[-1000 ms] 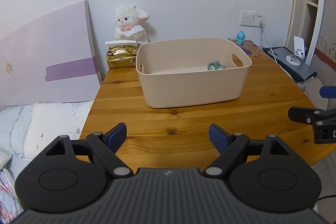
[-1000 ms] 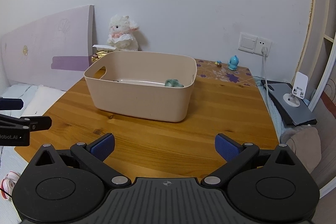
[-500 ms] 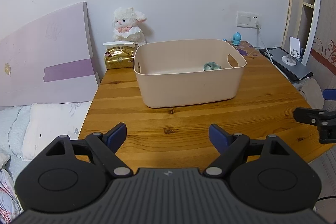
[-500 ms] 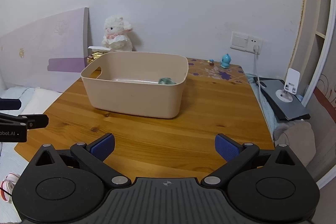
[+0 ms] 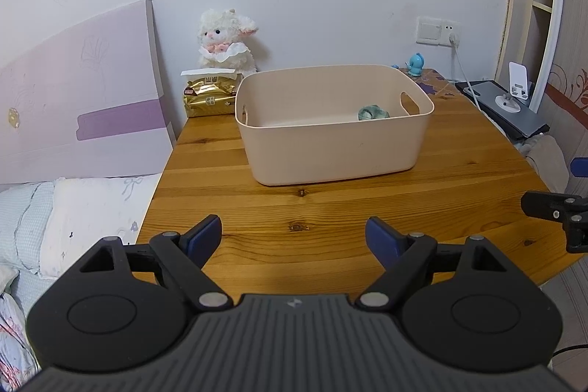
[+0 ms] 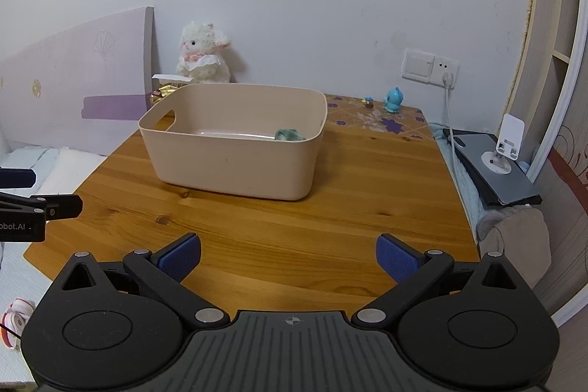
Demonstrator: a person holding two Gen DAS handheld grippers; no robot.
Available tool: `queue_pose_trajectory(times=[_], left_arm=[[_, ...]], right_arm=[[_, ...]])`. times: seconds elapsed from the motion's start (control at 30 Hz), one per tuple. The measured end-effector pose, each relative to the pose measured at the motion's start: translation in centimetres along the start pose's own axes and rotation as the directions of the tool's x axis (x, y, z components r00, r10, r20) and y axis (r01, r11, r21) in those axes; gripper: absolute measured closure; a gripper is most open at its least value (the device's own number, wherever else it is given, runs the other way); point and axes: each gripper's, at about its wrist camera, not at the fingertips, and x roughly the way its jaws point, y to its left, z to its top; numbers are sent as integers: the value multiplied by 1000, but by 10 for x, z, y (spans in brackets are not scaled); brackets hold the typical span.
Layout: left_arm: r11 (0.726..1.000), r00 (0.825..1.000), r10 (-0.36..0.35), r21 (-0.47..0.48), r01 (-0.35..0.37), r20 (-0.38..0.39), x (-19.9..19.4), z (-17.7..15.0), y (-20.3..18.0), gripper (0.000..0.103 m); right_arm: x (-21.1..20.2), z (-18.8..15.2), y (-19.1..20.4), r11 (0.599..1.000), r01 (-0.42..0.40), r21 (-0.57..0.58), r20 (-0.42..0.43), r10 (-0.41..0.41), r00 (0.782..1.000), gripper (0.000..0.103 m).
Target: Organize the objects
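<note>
A beige plastic bin (image 5: 332, 138) stands on the wooden table (image 5: 330, 219); it also shows in the right wrist view (image 6: 235, 153). A small green crumpled item (image 5: 373, 112) lies inside it at the right, also seen in the right wrist view (image 6: 289, 135). My left gripper (image 5: 294, 236) is open and empty over the table's near edge. My right gripper (image 6: 288, 256) is open and empty, also near the front edge. Each gripper shows at the edge of the other's view.
A white plush lamb (image 5: 226, 41) and a gold packet (image 5: 209, 94) sit behind the bin at the wall. A small blue figurine (image 6: 394, 100) stands at the back right. A phone stand on a grey device (image 6: 505, 149) lies right of the table. A bed (image 5: 73, 208) is at the left.
Both grippers have pulled back from the bin and risen slightly, so the bin looks smaller and farther. Both stay open and empty.
</note>
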Motion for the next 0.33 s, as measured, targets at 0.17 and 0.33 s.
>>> queue_pose_trajectory(times=[0.17, 0.33], left_arm=[[1000, 1000, -7, 5, 7, -8, 3, 0, -1, 17], [1000, 1000, -12, 2, 12, -19, 8, 2, -1, 17]], right_arm=[[3, 1, 1, 1000, 1, 2, -6, -1, 1000, 0], [8, 2, 1, 1000, 1, 5, -19, -1, 1000, 0]])
